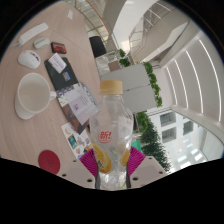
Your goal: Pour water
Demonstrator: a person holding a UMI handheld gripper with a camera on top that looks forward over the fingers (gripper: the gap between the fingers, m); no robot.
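Bottle (112, 130), one: clear plastic, pale cap, label with red print; pinched between both fingers of the gripper (112, 165), pink pads (91, 160) pressed against its lower sides. Long axis roughly along the fingers, cap pointing away, contents yellowish near the base. Lifted above the table (25, 125), apparently clear of it.

Bowl (33, 95), one: white, wide, open side up; left of the bottle and slightly farther off, apart from it. Likely receiver for the pour, so next move judged to call for a shift left, then a tilt of the cap toward the rim.

Mug (29, 59), one: white, far left beyond the bowl.

Printed papers (78, 98), several, between bowl and bottle; exact count unclear.

Green plants (152, 85), right, beyond the table edge, below.
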